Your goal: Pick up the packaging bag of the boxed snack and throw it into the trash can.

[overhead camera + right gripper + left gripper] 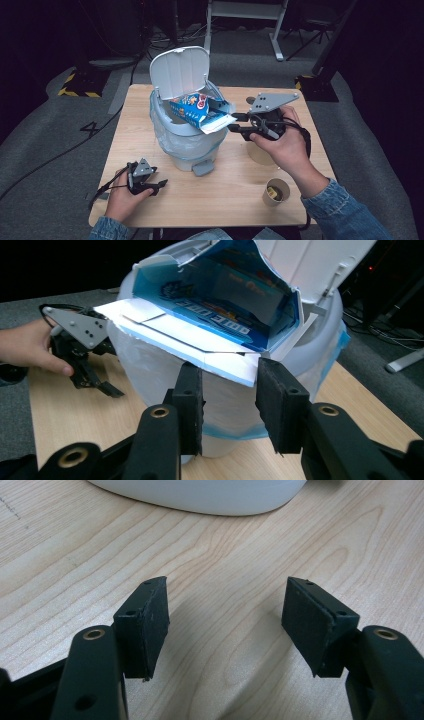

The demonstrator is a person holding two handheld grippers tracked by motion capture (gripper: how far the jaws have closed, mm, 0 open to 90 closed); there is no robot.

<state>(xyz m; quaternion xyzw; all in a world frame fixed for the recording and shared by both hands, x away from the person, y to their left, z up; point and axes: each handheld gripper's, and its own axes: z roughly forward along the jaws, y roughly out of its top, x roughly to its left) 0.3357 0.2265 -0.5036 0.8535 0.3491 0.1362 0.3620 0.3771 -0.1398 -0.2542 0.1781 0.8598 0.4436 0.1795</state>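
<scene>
Blue carton (196, 111) sits jammed across the bin (186, 145) rim; right tongs (234, 122) unclamped beside its flap, left tongs (162, 184) agape; a careless push may topple the bin.

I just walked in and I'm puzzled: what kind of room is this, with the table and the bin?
Probably a lab or studio for recording: a small wooden table stands alone on grey carpet, with cables across the floor and hazard tape round a stand's base.

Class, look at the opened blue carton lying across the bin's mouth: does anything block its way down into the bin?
Nothing visible does. The carton lies across the bin's rim with the lid up. The right hand-held gripper sits at its flap.
</scene>
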